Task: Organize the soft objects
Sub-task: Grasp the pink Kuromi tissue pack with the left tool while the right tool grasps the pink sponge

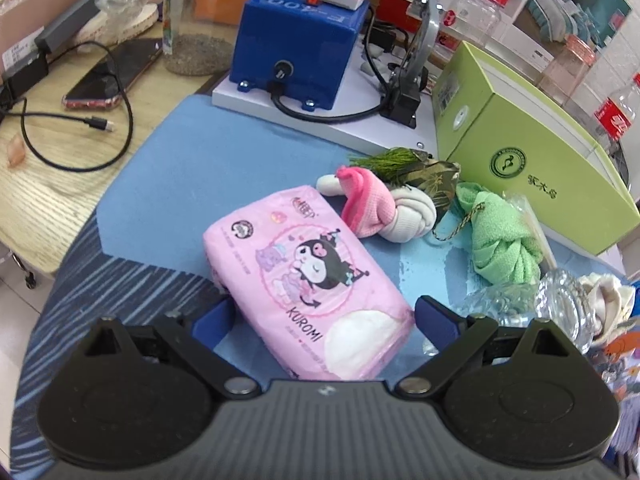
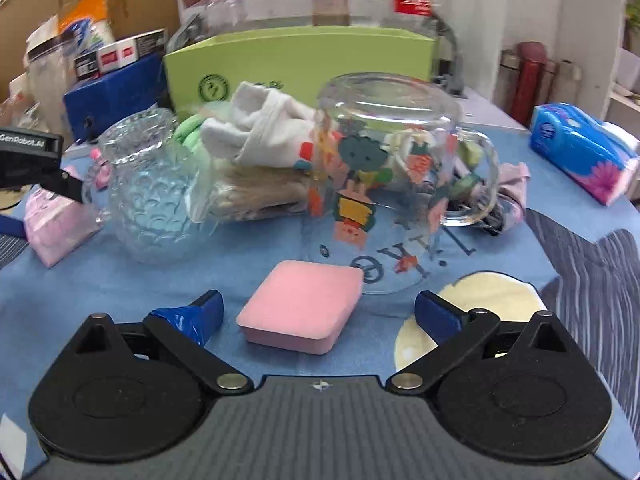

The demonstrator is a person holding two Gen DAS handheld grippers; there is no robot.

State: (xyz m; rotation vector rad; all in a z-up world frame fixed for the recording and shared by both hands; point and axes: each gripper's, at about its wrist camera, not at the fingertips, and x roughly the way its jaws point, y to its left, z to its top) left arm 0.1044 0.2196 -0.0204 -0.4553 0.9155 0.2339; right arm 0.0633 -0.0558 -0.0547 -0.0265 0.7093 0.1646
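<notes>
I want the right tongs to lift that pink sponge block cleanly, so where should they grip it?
Grip the pink sponge block across its two side faces, coming in low from the near edge. It lies flat between the open right tongs, and the decorated glass mug sits close behind.

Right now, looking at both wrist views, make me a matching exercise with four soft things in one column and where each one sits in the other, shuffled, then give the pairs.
Things:
1. pink Kuromi tissue pack
2. pink square sponge
3. green knotted towel
4. blue tissue pack

Places:
A. between the open right gripper fingers
B. beside the green box
C. far right on the blue cloth
D. between the open left gripper fingers

Pairs: 1-D, 2-A, 3-B, 4-C
</notes>
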